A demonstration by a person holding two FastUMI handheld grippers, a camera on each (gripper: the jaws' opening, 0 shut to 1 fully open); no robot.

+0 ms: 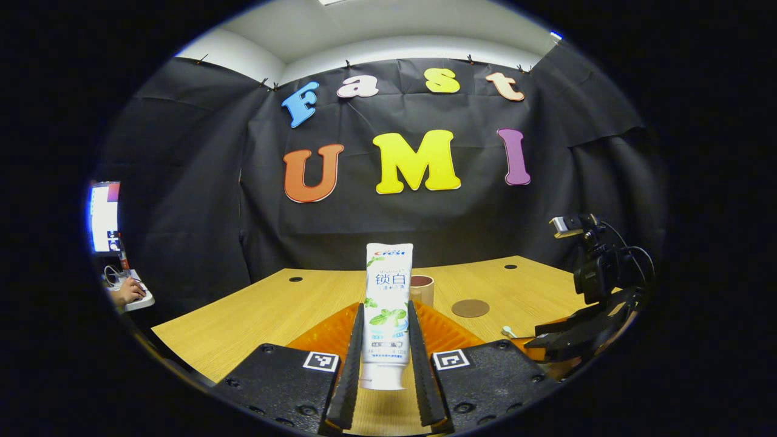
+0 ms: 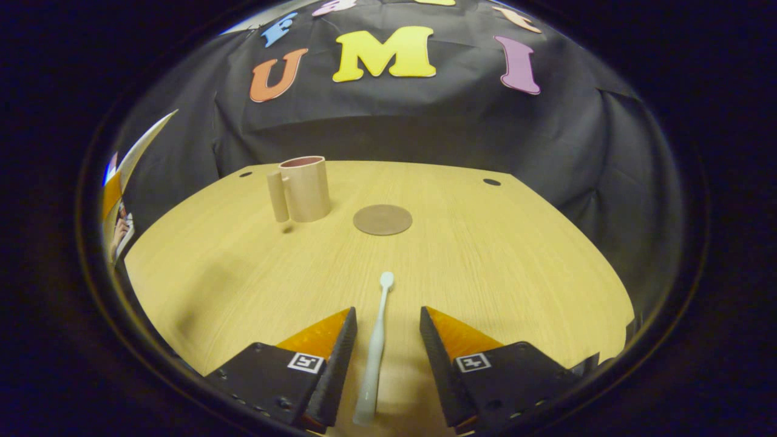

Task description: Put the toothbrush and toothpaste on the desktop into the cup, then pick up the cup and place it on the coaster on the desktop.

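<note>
My left gripper (image 1: 386, 307) is shut on a white toothpaste tube (image 1: 389, 273), which stands upright between the fingers above the wooden desktop (image 1: 255, 309). Behind the tube stands the tan cup (image 1: 423, 289), and the round brown coaster (image 1: 470, 308) lies to its right. In the right gripper view, a white toothbrush (image 2: 376, 340) lies flat on the desktop (image 2: 516, 261), head pointing away. My right gripper (image 2: 387, 311) is open, low over the table, with a finger on each side of the handle and gaps between. The cup (image 2: 305, 188), handle to its left, and coaster (image 2: 382, 219) lie farther off.
The right gripper (image 1: 583, 334) with its camera mount shows at the right of the left gripper view, the toothbrush head (image 1: 507, 331) just left of it. A monitor (image 1: 104, 216) and a person's hand (image 1: 128, 292) are off the table's left. Black cloth walls the back.
</note>
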